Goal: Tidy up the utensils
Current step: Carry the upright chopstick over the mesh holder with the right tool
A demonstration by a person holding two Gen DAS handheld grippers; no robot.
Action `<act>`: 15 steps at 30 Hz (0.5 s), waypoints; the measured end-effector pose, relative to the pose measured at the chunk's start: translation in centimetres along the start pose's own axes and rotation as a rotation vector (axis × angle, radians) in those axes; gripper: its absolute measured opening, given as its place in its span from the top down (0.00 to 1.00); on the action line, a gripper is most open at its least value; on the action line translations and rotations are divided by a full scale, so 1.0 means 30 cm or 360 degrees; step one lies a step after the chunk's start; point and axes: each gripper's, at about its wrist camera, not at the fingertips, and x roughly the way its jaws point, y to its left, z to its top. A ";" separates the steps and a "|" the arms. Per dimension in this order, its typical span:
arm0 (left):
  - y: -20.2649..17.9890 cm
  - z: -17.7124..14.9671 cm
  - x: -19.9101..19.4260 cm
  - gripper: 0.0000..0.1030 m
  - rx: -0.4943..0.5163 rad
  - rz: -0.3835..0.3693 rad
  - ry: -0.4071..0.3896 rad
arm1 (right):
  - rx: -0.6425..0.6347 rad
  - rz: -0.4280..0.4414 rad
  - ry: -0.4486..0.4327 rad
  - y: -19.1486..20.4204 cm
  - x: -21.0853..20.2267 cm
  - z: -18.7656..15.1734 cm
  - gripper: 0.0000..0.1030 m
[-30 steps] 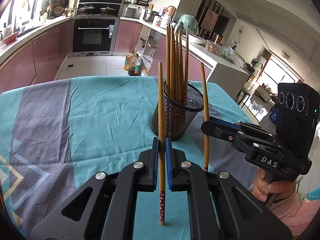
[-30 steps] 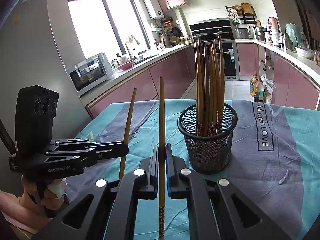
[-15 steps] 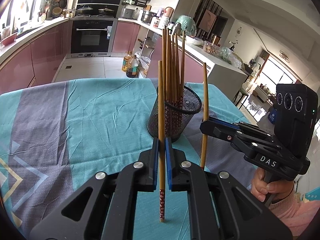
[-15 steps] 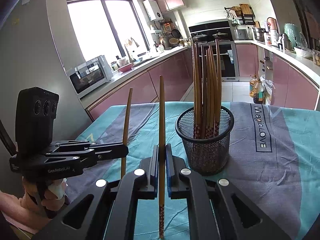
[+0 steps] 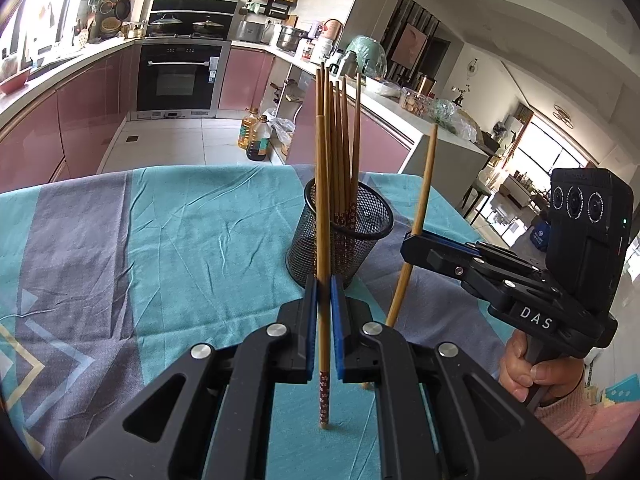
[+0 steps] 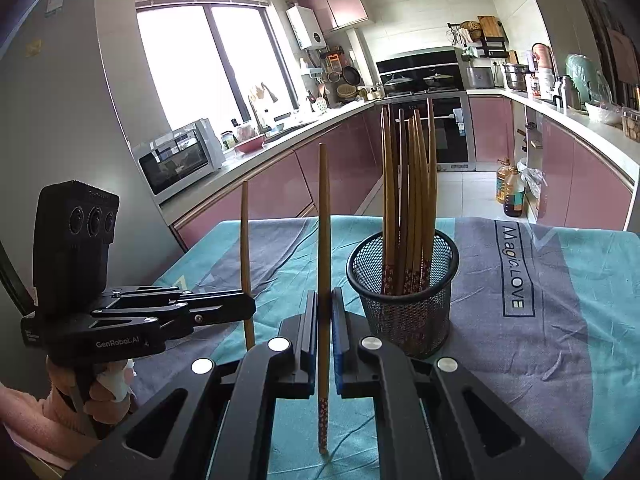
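Both grippers clamp one chopstick each, upright, patterned end down. Left gripper [image 5: 324, 312] w/ its chopstick [image 5: 322, 216] sits just near of the mesh cup [image 5: 340, 240]; right gripper [image 6: 325, 316] w/ chopstick [image 6: 324, 240] is left of it, approx same gap.

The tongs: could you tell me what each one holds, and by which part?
Left tongs and right tongs each pinch one upright chopstick on its lower shaft, above the patterned end.

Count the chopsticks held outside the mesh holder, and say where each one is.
2. One chopstick stands clamped in the left gripper; the other chopstick in the right gripper. Both beside the mesh holder.
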 end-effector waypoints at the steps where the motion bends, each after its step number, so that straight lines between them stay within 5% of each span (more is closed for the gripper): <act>1: 0.001 0.002 -0.003 0.93 -0.0001 -0.0005 -0.0003 | -0.0001 -0.0001 -0.0005 0.000 -0.003 0.003 0.94; 15: -0.010 0.032 -0.034 0.93 0.0009 -0.0033 -0.0054 | -0.0012 -0.0006 -0.0048 -0.003 -0.023 0.031 0.94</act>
